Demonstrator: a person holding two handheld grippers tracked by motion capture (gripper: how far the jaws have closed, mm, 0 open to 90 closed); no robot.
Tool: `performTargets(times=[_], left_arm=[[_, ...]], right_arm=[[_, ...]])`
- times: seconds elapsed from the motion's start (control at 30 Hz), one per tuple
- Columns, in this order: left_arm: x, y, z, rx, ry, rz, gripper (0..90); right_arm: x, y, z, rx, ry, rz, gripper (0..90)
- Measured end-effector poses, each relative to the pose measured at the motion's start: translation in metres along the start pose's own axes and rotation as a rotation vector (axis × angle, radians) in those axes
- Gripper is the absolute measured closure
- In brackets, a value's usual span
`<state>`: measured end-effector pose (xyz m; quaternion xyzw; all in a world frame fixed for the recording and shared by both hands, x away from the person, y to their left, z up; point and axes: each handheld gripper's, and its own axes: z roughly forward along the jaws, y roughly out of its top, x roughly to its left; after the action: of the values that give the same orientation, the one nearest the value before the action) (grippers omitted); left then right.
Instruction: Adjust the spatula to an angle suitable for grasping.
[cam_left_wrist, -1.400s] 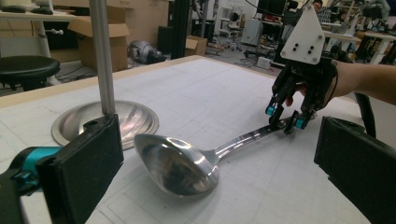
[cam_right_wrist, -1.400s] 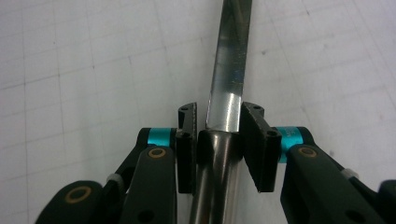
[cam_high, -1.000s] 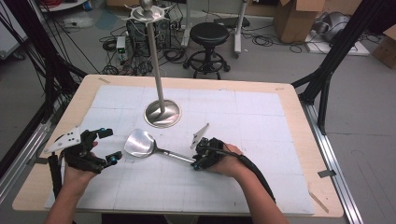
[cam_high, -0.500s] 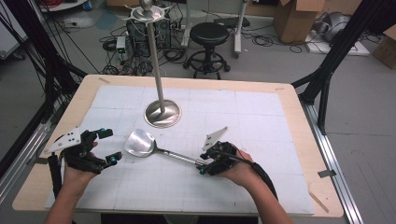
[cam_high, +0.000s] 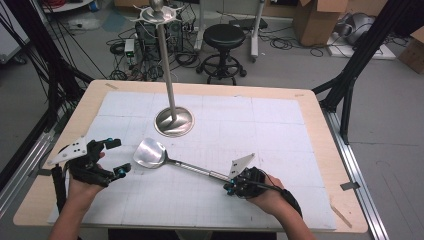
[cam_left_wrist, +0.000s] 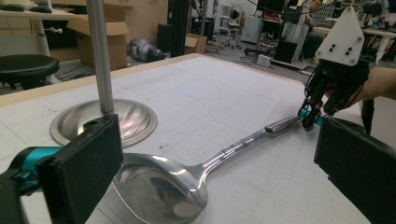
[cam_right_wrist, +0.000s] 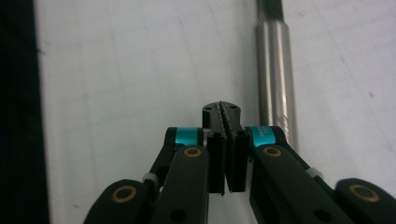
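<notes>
- Right claw (cam_right_wrist: 223, 112) pressed together, empty, just beside the spatula (cam_high: 172, 161) handle.
- Left claw (cam_high: 116, 157) spread near the blade; metal stand (cam_high: 173, 121) beyond, on the tabletop (cam_high: 310, 130).

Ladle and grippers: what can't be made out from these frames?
- Ladle bowl: left gripper view, near rim cut by the bottom edge and partly behind a jaw.
- Ladle handle end: high view, hidden under the right gripper; right gripper view, handle blurred beside shut jaws, contact unclear.
- Stand top: left gripper view, pole cut by the top edge.
</notes>
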<state>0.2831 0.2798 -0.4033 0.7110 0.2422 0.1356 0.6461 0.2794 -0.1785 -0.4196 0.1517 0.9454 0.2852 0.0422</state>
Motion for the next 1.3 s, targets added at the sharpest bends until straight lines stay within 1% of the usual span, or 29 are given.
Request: performTargets(times=[0.07,0.17,0.23,0.43,0.5,0.6,0.77,0.9,1.03,1.1,1.13,1.17,1.23,1.3], left_arm=[[0.0,0.0,0.001,0.006,-0.001,0.002,1.7],[0.0,-0.001,0.001,0.005,-0.001,0.0,1.7],[0.0,0.0,0.001,0.003,-0.001,0.001,1.7],[0.0,0.0,0.001,0.003,-0.002,0.0,1.7],[0.0,0.0,0.001,0.003,-0.002,0.001,1.7],[0.0,0.0,0.001,0.004,-0.002,0.003,1.7],[0.001,0.0,0.001,0.003,-0.002,0.001,1.7],[0.0,0.0,0.001,0.003,-0.002,-0.001,1.7],[0.001,0.0,0.0,0.001,-0.001,-0.001,1.7],[0.001,0.0,0.0,0.0,-0.001,-0.001,1.7],[0.001,0.0,0.0,0.0,-0.001,-0.001,1.7],[0.001,0.0,0.0,0.001,-0.003,-0.001,1.7],[0.001,0.0,0.001,0.001,-0.005,-0.001,1.7],[0.001,0.0,0.001,0.0,-0.005,-0.001,1.7]], right_arm=[[-0.003,-0.002,0.0,0.015,-0.022,0.005,89.9],[-0.007,-0.004,-0.001,0.012,-0.044,0.018,90.0],[-0.011,-0.004,-0.002,0.015,-0.067,0.027,90.0],[-0.032,-0.008,-0.003,-0.013,-0.099,0.103,90.0],[-0.039,-0.009,-0.002,-0.015,-0.116,0.12,90.0],[-0.045,-0.01,0.0,-0.018,-0.123,0.144,89.9],[-0.052,-0.011,0.001,-0.023,-0.14,0.163,89.9],[-0.055,-0.009,0.0,-0.006,-0.172,0.172,89.8],[-0.055,-0.01,0.0,-0.005,-0.173,0.175,89.0],[-0.053,-0.009,-0.002,-0.014,-0.165,0.182,82.0],[-0.051,-0.009,-0.004,-0.028,-0.167,0.183,78.4],[-0.049,-0.008,-0.006,-0.045,-0.167,0.178,76.4],[-0.045,-0.007,-0.013,-0.091,-0.162,0.173,69.3],[-0.041,-0.008,-0.021,-0.131,-0.16,0.18,64.1]])
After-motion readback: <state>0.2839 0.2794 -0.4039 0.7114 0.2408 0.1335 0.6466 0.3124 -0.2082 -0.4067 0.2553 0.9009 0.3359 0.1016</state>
